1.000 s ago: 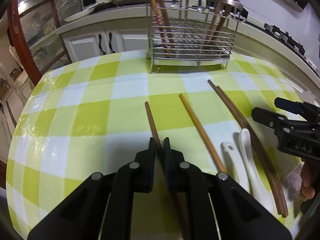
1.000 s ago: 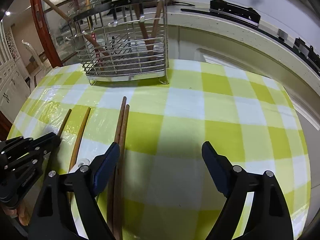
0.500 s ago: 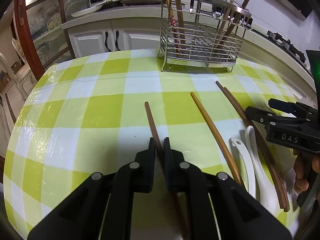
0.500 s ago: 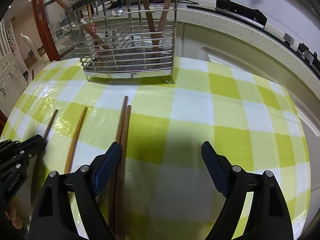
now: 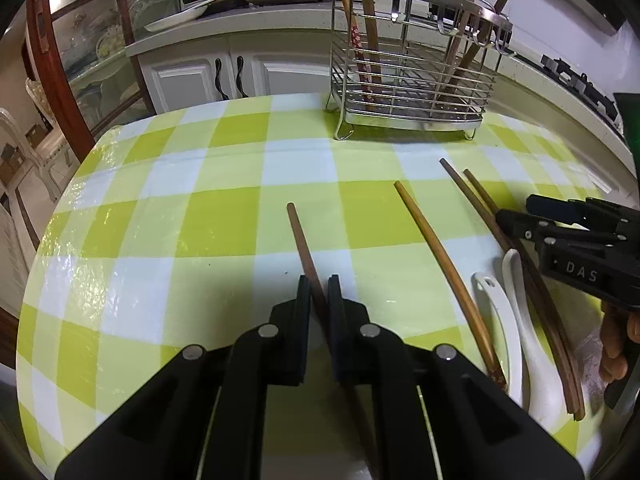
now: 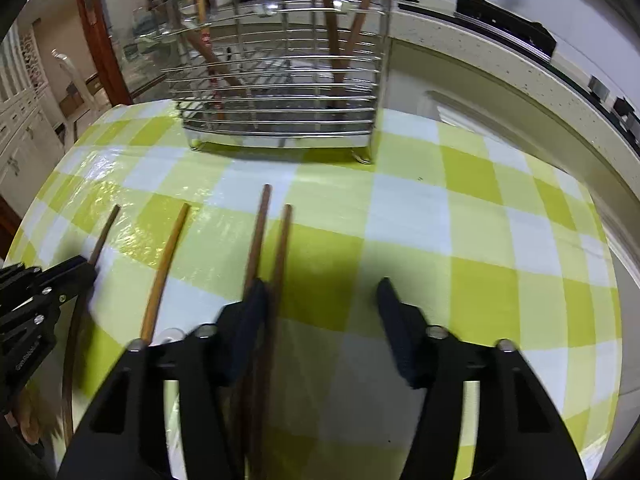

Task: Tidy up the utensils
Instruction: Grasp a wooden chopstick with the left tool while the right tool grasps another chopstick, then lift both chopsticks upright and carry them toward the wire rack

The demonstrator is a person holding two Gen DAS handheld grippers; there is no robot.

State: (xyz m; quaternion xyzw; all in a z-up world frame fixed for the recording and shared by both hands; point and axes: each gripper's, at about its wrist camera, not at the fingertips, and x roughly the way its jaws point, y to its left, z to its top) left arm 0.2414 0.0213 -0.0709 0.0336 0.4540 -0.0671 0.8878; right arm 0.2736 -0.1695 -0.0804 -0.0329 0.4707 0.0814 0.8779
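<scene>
1. My left gripper (image 5: 319,280) is clamped on a dark brown chopstick (image 5: 301,236), whose far end points toward the wire utensil rack (image 5: 412,76).
2. My right gripper (image 6: 320,300) has just been closing; its jaws stand partly open, and a pair of dark chopsticks (image 6: 280,240) lies against the left finger, with no pinch yet.
3. A lighter chopstick (image 5: 436,256) and two white spoons (image 5: 516,320) lie between my two grippers on the green-checked tablecloth (image 5: 160,240).
4. The rack stands at the table's far edge, holding upright chopsticks.
</scene>
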